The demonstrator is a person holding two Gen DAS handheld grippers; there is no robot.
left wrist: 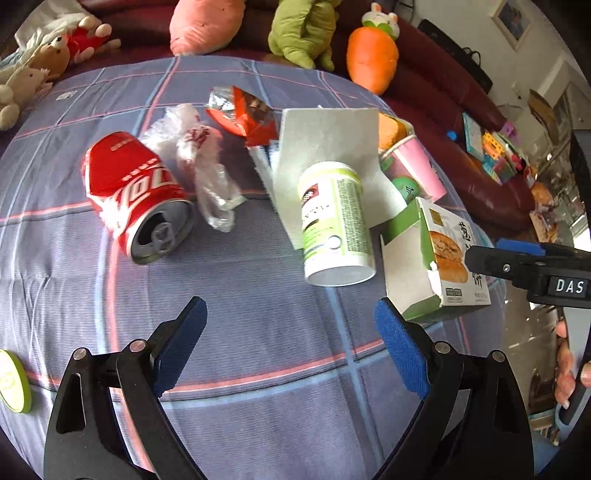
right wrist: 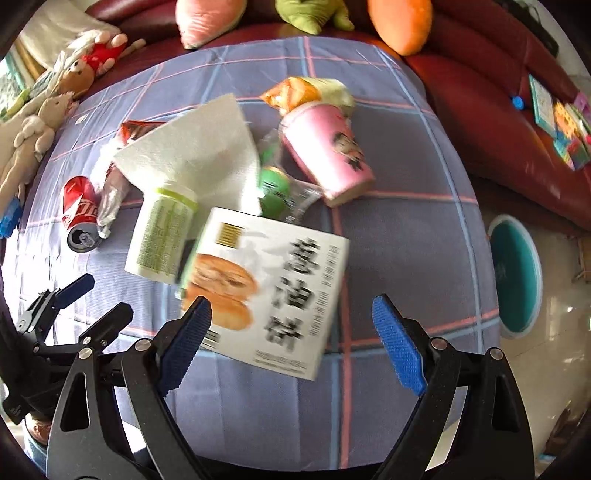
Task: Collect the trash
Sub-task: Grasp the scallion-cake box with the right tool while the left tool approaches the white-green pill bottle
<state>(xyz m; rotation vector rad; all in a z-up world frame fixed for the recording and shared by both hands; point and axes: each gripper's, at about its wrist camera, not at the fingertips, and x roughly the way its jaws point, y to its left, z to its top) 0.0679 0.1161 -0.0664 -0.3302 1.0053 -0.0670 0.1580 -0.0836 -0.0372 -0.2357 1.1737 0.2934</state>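
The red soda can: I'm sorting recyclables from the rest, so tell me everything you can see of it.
The red soda can is metal by its look, red with white lettering, its body dented and crumpled. It lies on its side on the plaid cloth, its silver top with the pull tab facing the left wrist camera, mouth already open. A crumpled clear plastic bag lies against its far side. Neither gripper touches it.

A dark red leather sofa [left wrist: 476,122] curves around a table draped in a grey-blue cloth with pink and pale blue checks [left wrist: 258,288]. Plush toys line the sofa: an orange carrot [left wrist: 371,59], a green figure [left wrist: 301,29], a brown teddy bear [right wrist: 75,79]. A framed picture [left wrist: 511,20] hangs on the pale wall. Glossy cream floor tiles [right wrist: 561,317] catch bright daylight beside a round teal bin [right wrist: 515,273].
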